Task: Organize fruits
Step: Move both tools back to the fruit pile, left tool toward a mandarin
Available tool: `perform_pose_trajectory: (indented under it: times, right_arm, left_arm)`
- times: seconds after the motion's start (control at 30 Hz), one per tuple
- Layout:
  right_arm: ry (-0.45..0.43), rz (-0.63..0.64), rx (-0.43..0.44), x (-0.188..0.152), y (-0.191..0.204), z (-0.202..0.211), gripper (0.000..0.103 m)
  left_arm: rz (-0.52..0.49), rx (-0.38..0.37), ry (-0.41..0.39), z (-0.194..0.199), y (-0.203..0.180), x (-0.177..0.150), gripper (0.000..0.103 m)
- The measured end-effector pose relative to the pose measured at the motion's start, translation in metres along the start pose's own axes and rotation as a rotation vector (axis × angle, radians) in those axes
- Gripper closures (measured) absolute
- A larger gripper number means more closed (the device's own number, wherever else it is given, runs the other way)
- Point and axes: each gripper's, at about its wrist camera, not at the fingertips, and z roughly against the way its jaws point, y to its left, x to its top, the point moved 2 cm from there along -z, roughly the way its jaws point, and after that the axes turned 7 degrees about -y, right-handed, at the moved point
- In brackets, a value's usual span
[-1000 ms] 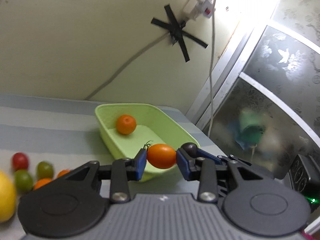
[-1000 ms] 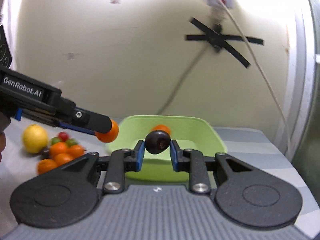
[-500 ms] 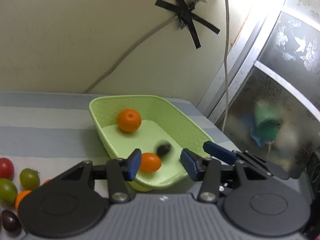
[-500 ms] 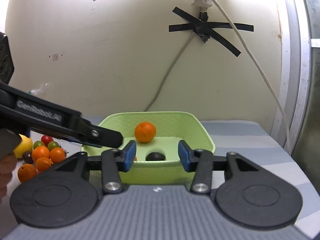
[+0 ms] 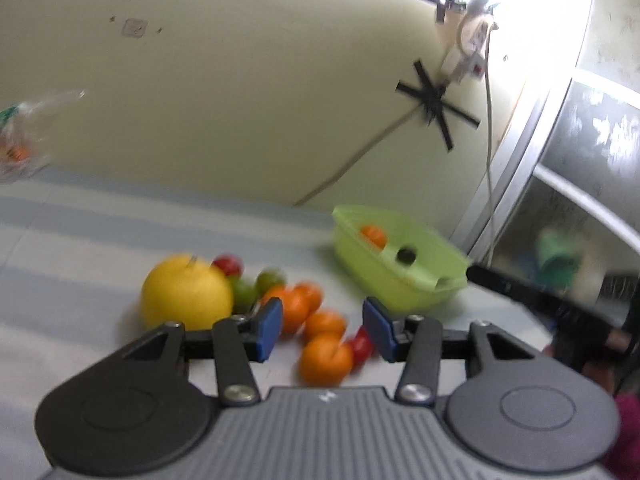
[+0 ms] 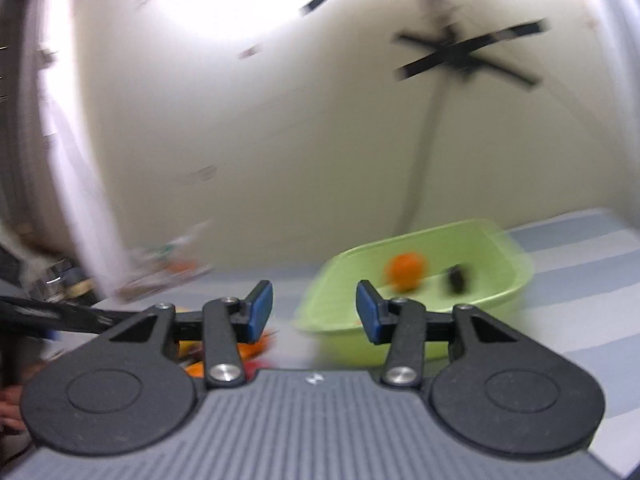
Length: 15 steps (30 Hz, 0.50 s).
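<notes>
The desk [image 5: 72, 224] has a cover in pale blue and white stripes, and it reaches back to a cream wall where black tape [image 5: 436, 108] holds a cable. The light green basket [image 5: 404, 284] stands near the far right corner of the desk, close to the wall and the window frame. Inside it lie an orange mandarin [image 6: 405, 271] and a dark round fruit [image 6: 458, 278], apart from each other (both are blurred in the right wrist view).

Toward the middle of the desk, well apart from the basket, the other fruits lie in one group. The big yellow fruit [image 5: 186, 292] is at the left of the group. Just beside it are several small orange fruits [image 5: 326, 356], two green tomatoes [image 5: 271, 278] and a red tomato [image 5: 229, 265].

The left gripper [image 5: 322, 330] hangs over this group with its jaws parted; nothing is between the blue pads [image 5: 267, 330], which have just been opening. The right gripper [image 6: 314, 312] is also released and holds nothing, in front of the basket.
</notes>
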Motion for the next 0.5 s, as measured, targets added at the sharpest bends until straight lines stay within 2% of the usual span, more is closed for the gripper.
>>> perform_pose_trajectory:
  times: [0.13, 0.17, 0.23, 0.5]
  right_arm:
    - [0.115, 0.119, 0.069, -0.017, 0.031, -0.017, 0.055]
    - [0.141, 0.148, 0.076, -0.02, 0.038, -0.02, 0.055]
    - [0.184, 0.197, 0.062, -0.026, 0.046, -0.027, 0.055]
    - [0.266, 0.225, 0.022, -0.035, 0.047, -0.041, 0.057]
  left_arm:
    - [-0.033, -0.017, 0.045, -0.006, -0.008, -0.017, 0.057]
    - [-0.041, -0.021, 0.049, -0.009, -0.011, -0.018, 0.052]
    - [-0.051, -0.023, 0.052, -0.014, -0.015, -0.017, 0.046]
    - [-0.061, -0.008, 0.094, -0.037, -0.015, -0.023, 0.046]
